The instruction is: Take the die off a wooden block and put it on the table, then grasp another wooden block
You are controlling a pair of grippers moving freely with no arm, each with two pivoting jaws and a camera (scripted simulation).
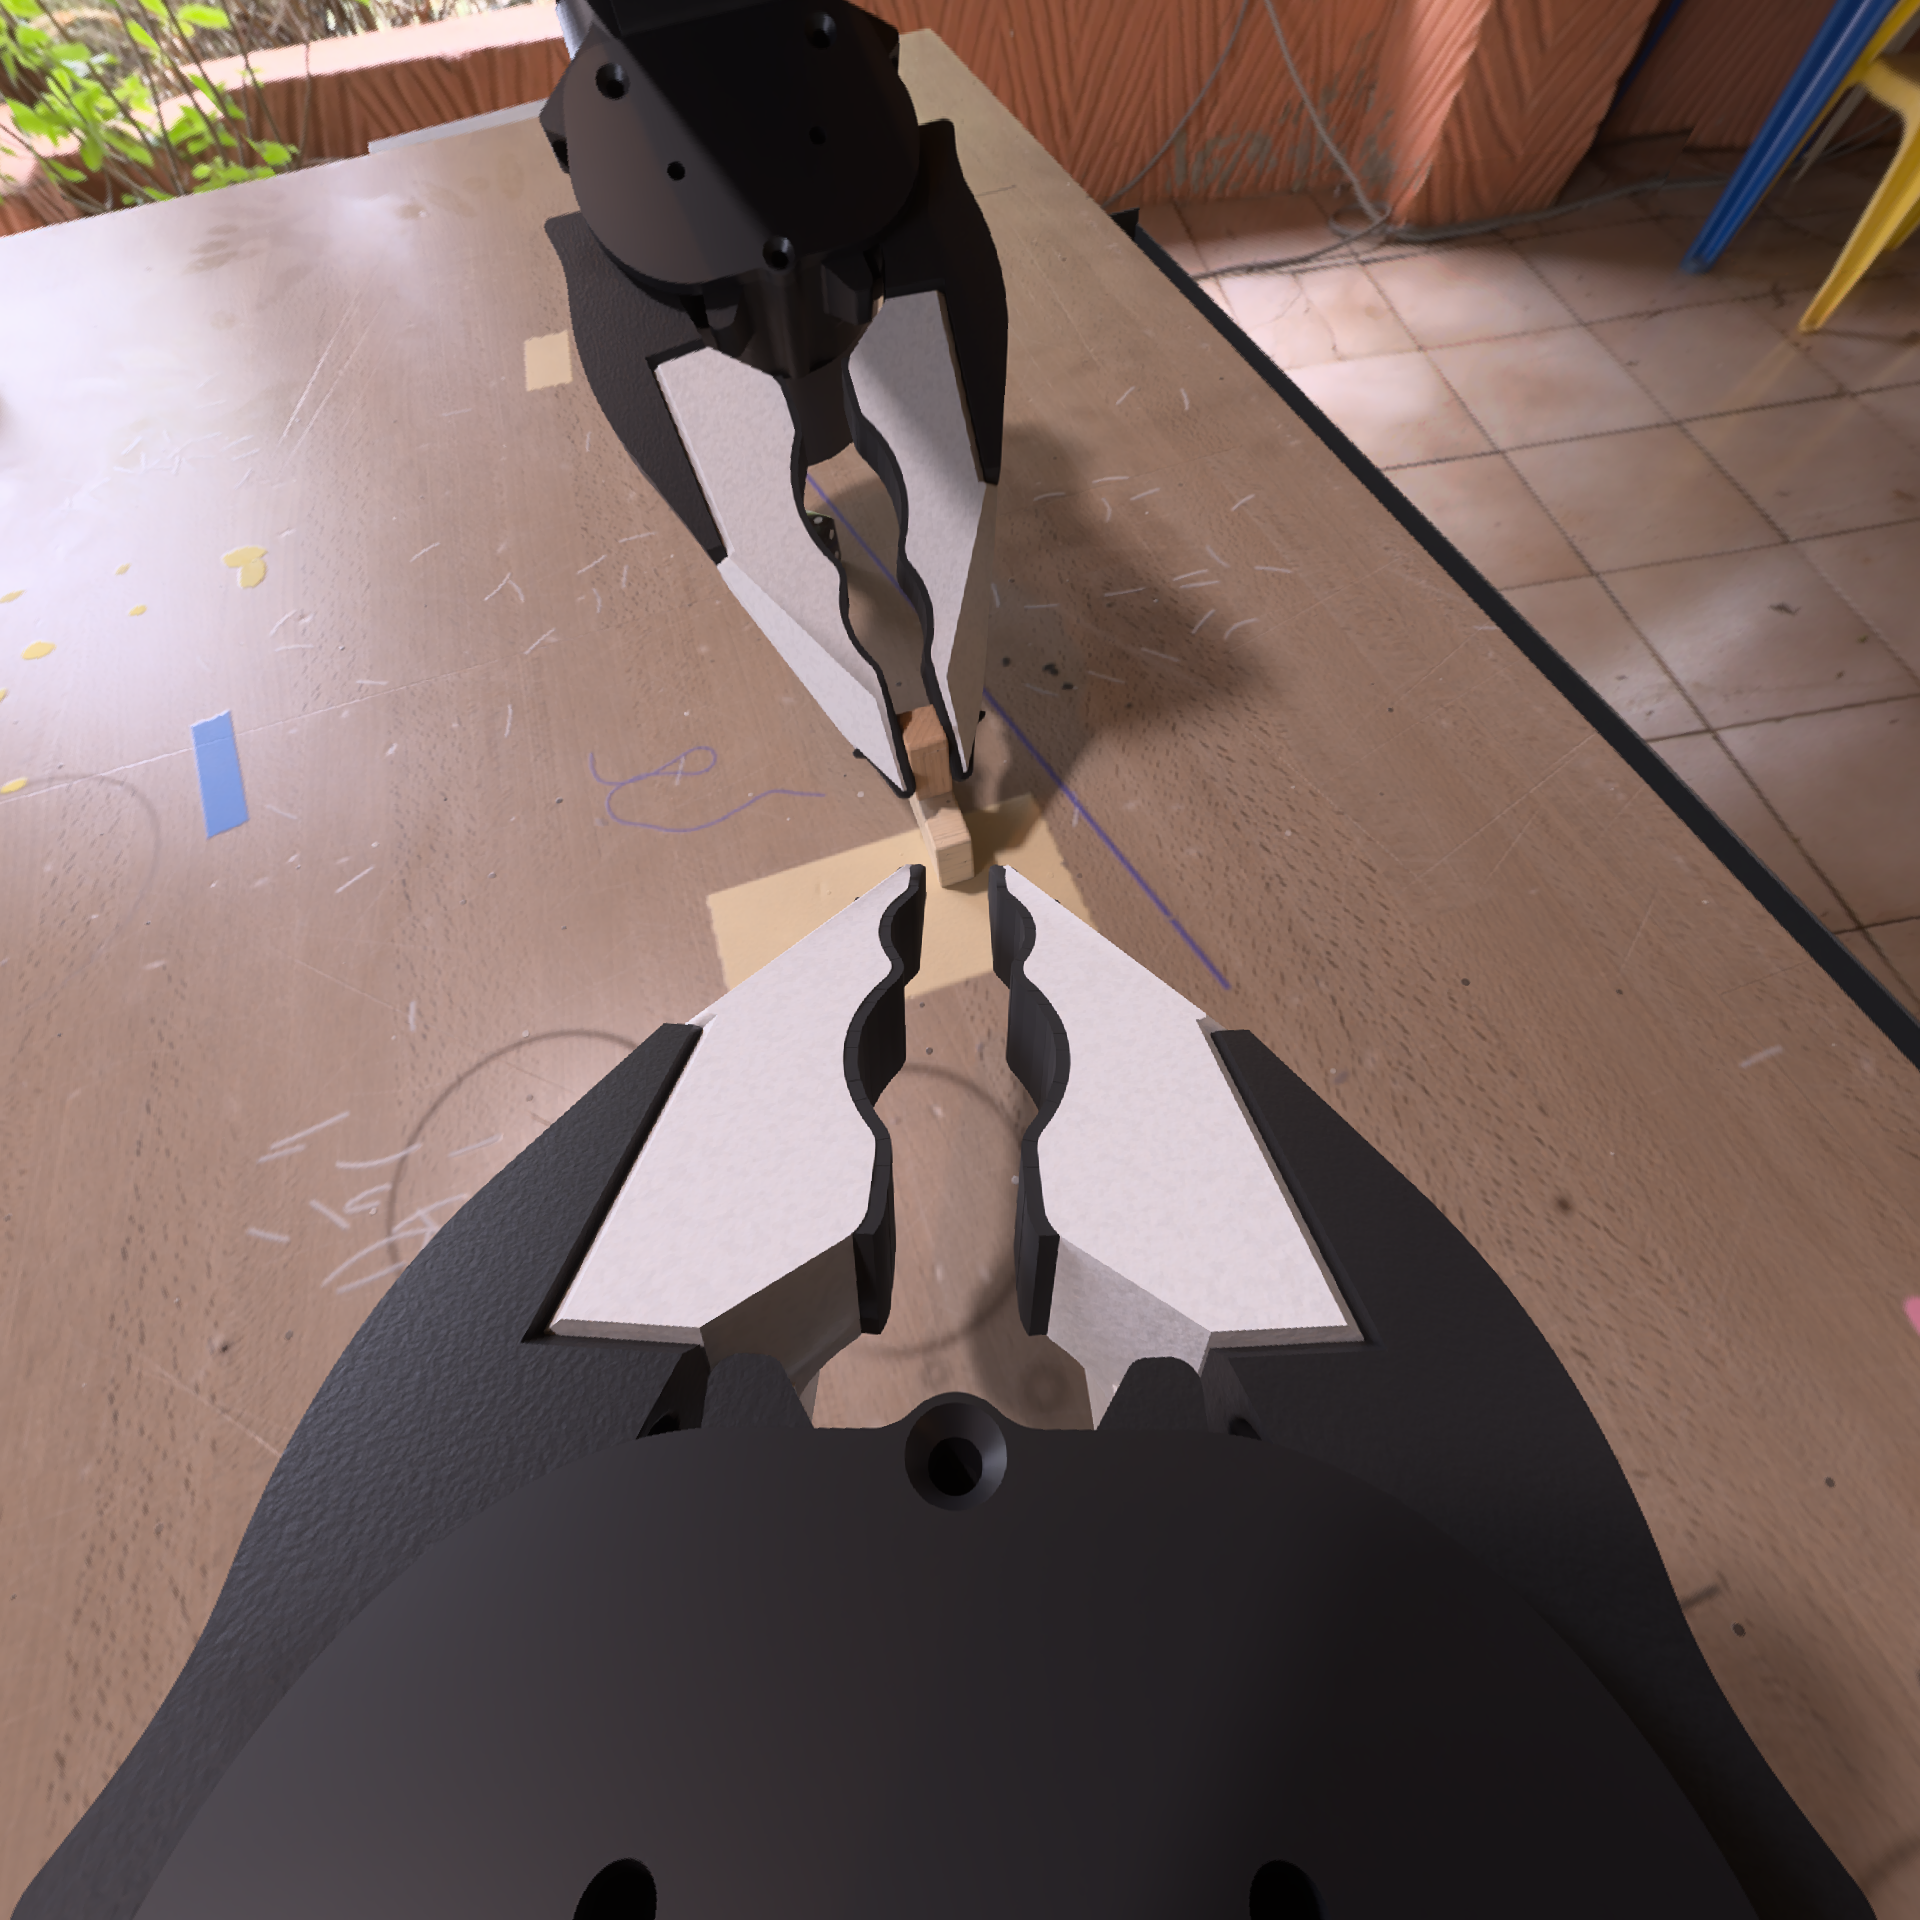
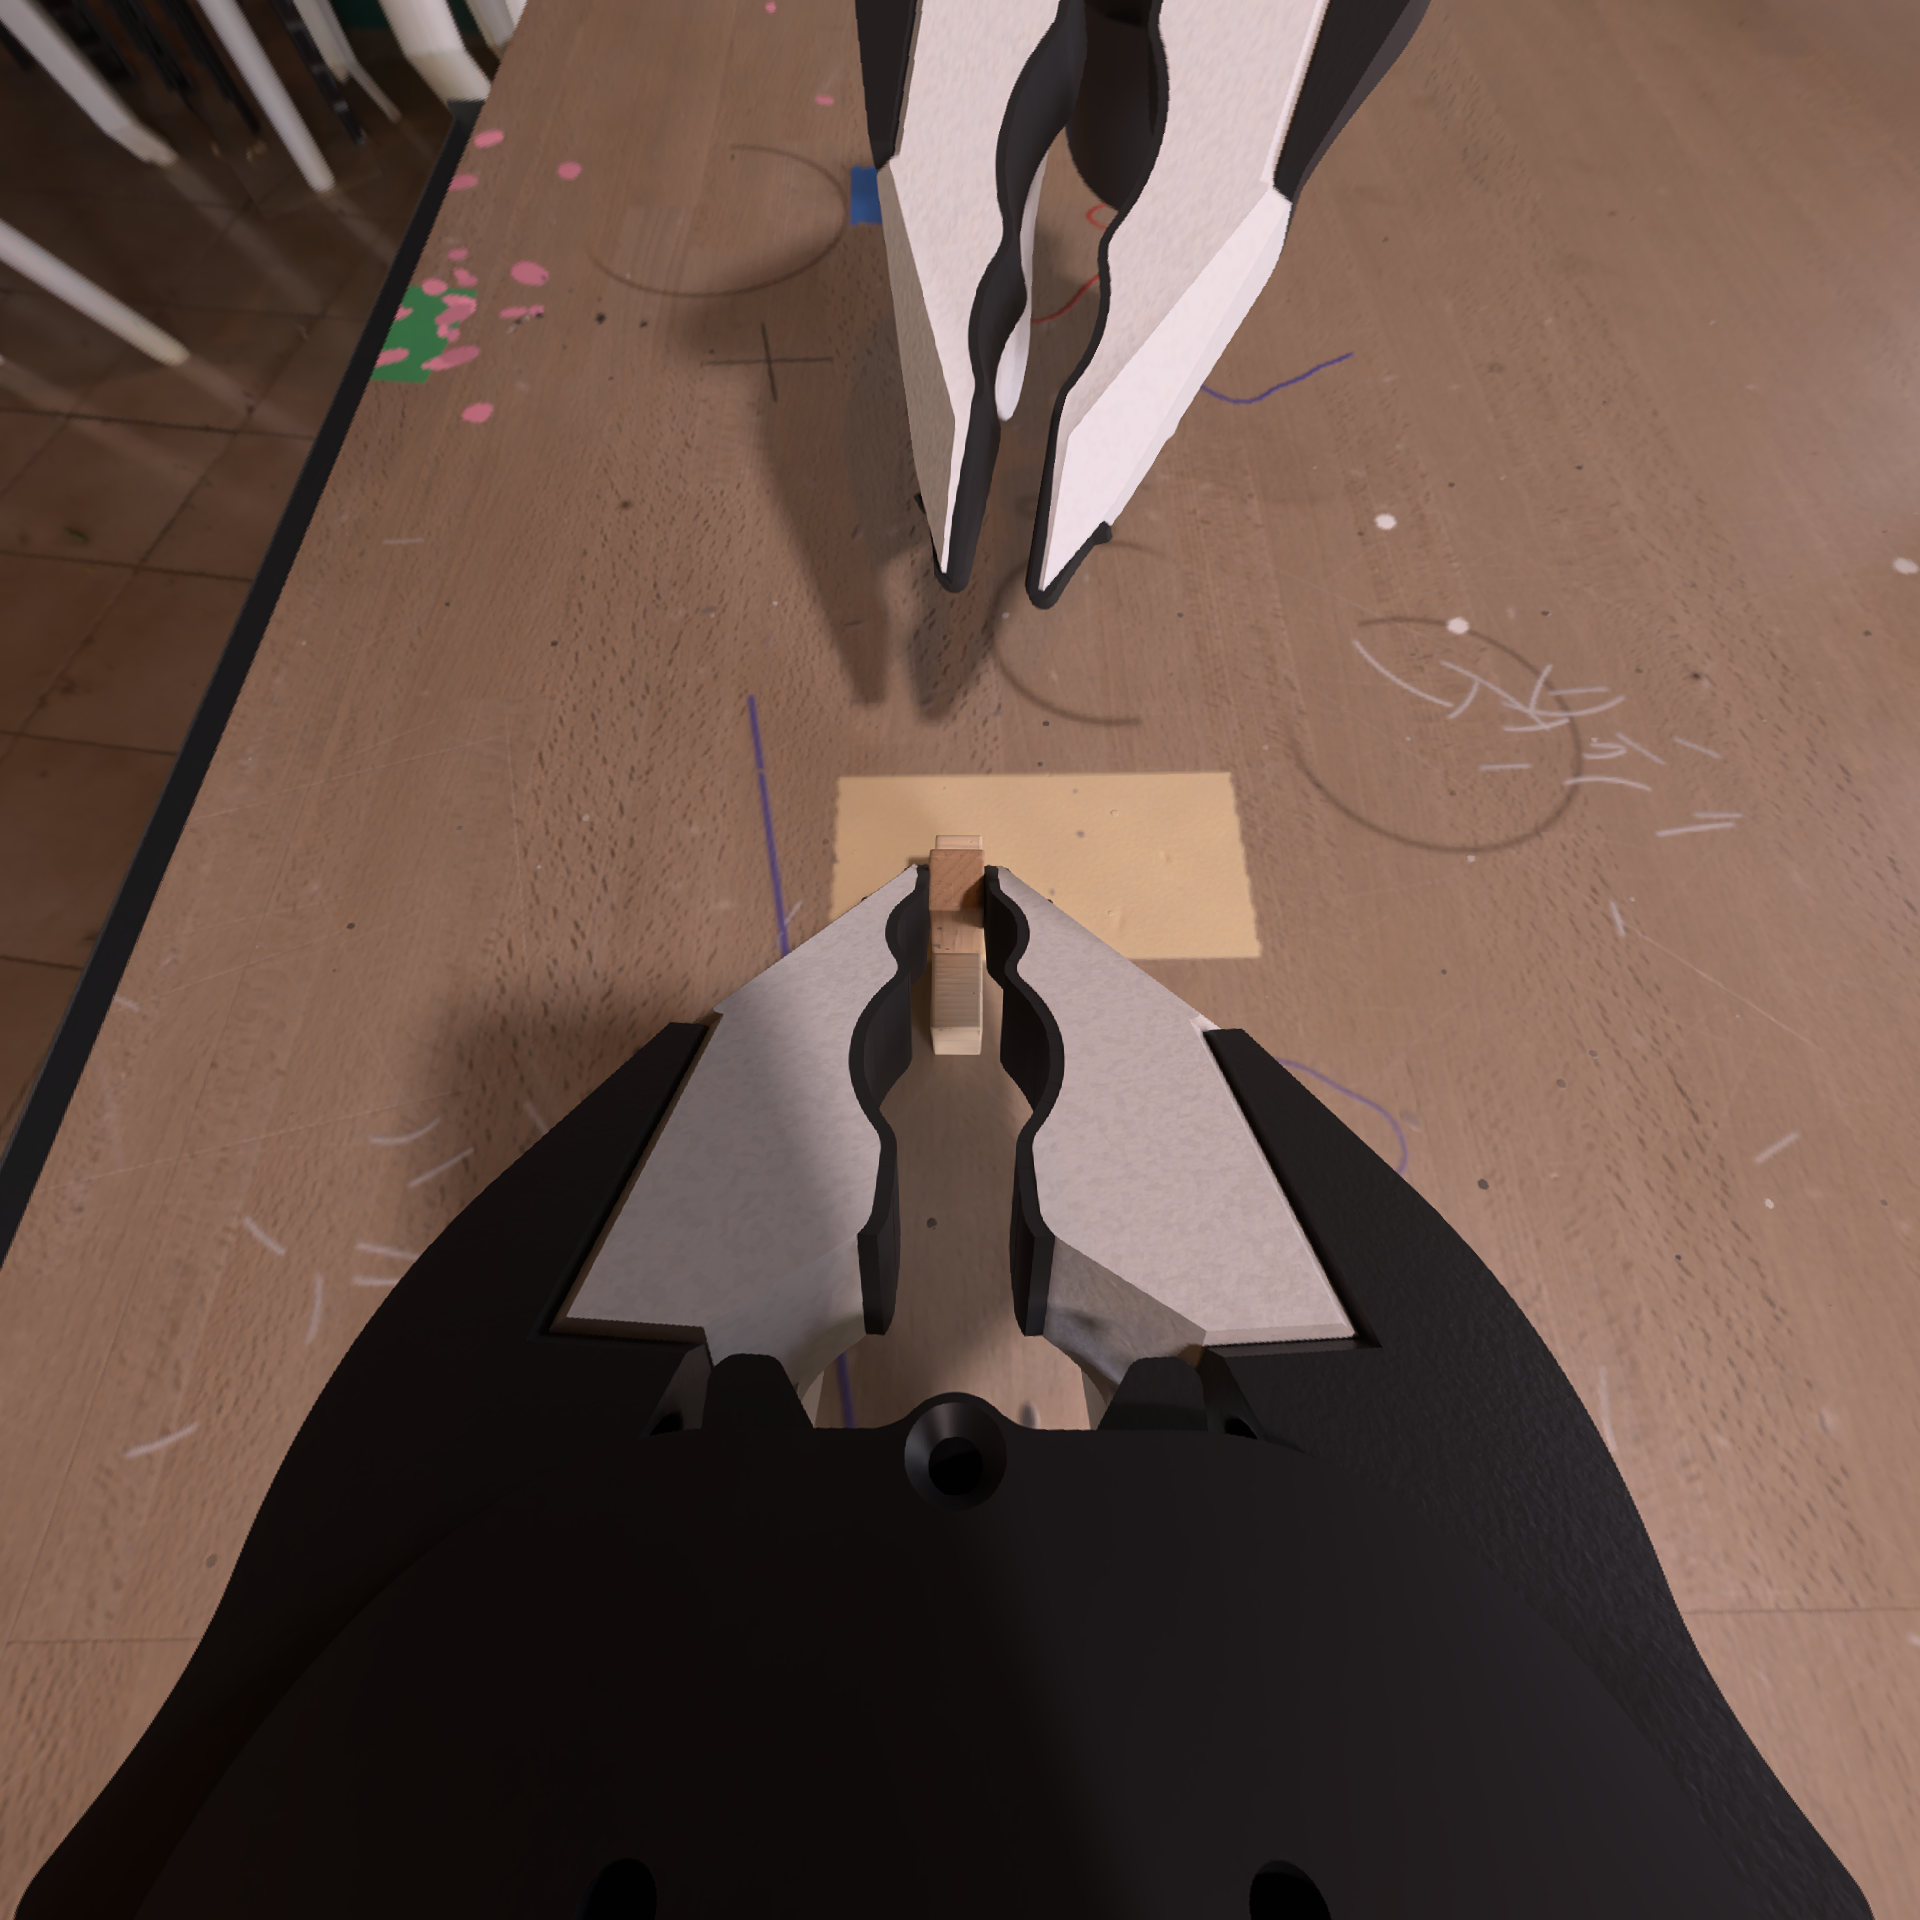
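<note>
Item one: the right hand-held gripper (image 2: 954,883). It has a matt black pebbled body and white, grainy finger plates edged in wavy black rubber. We record it closed on the darker wooden block (image 2: 956,878), a small square-ended piece of reddish-tan wood pinched at the very fingertips, at the centre of the right wrist view.

Item two: the paler wooden block (image 2: 956,992). It is a long, straight-grained bar lying flat on the desk (image 1: 312,520), directly under the held block. We cannot tell whether the two blocks touch.

Item three: the left hand-held gripper (image 1: 956,883), of the same make. Its fingers stand a narrow gap apart with nothing between them, and the tips are just short of the paler block's near end.

Item four: the die (image 1: 826,532). It shows only in the upper centre of the left wrist view, through the gap between the right gripper's fingers, as a tiny dark cube with pale pips. It sits off both blocks, and it is too small for us to judge its resting place.

Item five: the desk surface. It is brown wood-grain board with a dark edge strip, scratched white in places. It carries:
- a tan rectangular patch (image 2: 1143,862) under the blocks
- a blue tape strip (image 1: 220,774) at centre left
- yellow paint spots (image 1: 246,561)
- pink spots (image 2: 530,272) over a green patch (image 2: 416,332) at upper left
- a blue pen line (image 2: 767,821)
- pencilled circles and a cross
</note>
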